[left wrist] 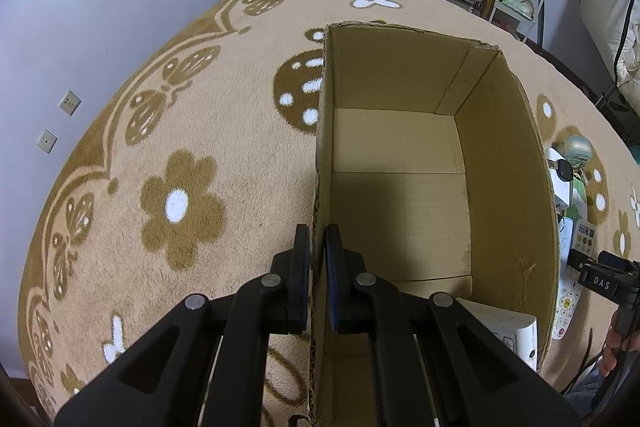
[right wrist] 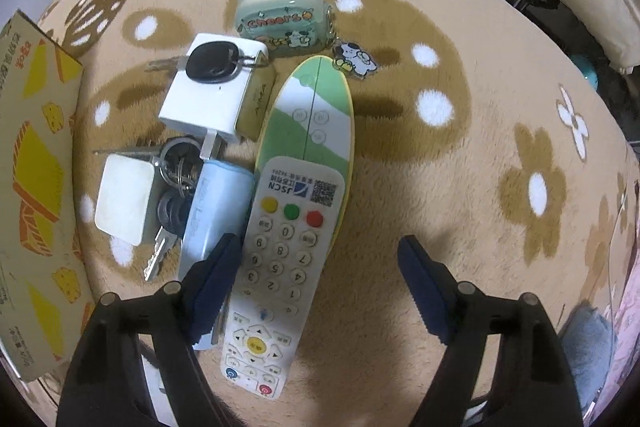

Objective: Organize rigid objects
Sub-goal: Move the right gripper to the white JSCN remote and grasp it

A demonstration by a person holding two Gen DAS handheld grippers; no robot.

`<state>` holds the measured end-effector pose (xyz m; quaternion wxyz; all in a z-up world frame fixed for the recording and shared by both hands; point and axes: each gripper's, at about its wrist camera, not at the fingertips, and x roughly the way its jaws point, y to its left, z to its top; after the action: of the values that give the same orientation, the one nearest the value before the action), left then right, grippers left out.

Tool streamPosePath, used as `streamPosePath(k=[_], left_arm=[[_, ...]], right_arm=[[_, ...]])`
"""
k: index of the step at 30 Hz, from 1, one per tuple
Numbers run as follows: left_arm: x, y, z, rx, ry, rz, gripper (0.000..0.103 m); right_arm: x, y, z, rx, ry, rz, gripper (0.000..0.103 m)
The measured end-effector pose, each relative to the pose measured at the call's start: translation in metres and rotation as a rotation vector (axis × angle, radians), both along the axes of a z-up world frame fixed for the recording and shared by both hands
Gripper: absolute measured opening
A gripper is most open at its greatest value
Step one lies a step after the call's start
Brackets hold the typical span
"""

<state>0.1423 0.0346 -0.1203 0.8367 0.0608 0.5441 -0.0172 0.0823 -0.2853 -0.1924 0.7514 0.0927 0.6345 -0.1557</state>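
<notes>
Carpet (right wrist: 460, 187): plush pile, matt. Box (left wrist: 400, 147): raw corrugated cardboard, matt, rough cut edges. Remote (right wrist: 280, 267): smooth white plastic, rubbery buttons. Keys (right wrist: 176, 187): shiny metal. Pouch (right wrist: 280, 15): glossy translucent plastic. Charger (right wrist: 208, 95): smooth white plastic.

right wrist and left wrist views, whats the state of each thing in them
cardboard box: upright, open on top, one white item in its near corner
left tongs: shut on the box's side wall
right tongs: open, straddling the white remote, pads not touching it
white remote: flat, buttons up, overlapping the green board
green board: flat on the rug
black key: resting on the white cube
</notes>
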Motion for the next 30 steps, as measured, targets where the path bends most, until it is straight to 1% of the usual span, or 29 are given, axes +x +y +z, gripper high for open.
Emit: streamPosePath(k=[5,8,10,12,16,18,20,21,23,25,28,30], left_arm=[[0.0,0.0,0.0,-0.001,0.0,0.0,0.007],[0.0,-0.001,0.0,-0.001,0.0,0.001,0.007],[0.0,0.0,0.0,-0.001,0.0,0.0,0.007],[0.0,0.0,0.0,0.0,0.0,0.0,0.007],[0.0,-0.001,0.0,-0.001,0.0,0.001,0.007],[0.0,0.0,0.0,0.0,0.0,0.001,0.007],[0.0,0.0,0.0,0.0,0.0,0.001,0.007],[0.0,0.0,0.0,0.0,0.001,0.0,0.007],[0.0,0.0,0.0,-0.003,0.0,0.002,0.007],[0.0,-0.001,0.0,-0.002,0.001,0.001,0.007],[0.0,-0.001,0.0,0.0,0.0,0.0,0.007],[0.001,-0.001,0.0,0.001,0.0,-0.001,0.007]], right_arm=[[-0.002,0.008,-0.002,-0.007,-0.001,-0.007,0.085],[-0.003,0.002,-0.003,-0.013,0.008,0.003,0.085],[-0.006,0.007,-0.003,-0.015,0.018,0.015,0.079],[-0.004,0.009,-0.005,-0.01,0.023,0.019,0.075],[-0.006,0.018,-0.01,-0.031,0.038,0.039,0.074],[-0.006,0.021,-0.016,-0.017,0.057,0.044,0.072],[-0.008,0.025,-0.028,0.021,0.113,0.064,0.071],[-0.01,0.027,-0.033,0.032,0.126,0.061,0.071],[-0.012,0.031,-0.034,0.018,0.116,0.06,0.069],[-0.011,0.034,-0.033,0.029,0.114,0.072,0.058],[-0.011,0.037,-0.03,0.042,0.109,0.078,0.049],[-0.013,0.038,-0.027,0.059,0.107,0.083,0.045]])
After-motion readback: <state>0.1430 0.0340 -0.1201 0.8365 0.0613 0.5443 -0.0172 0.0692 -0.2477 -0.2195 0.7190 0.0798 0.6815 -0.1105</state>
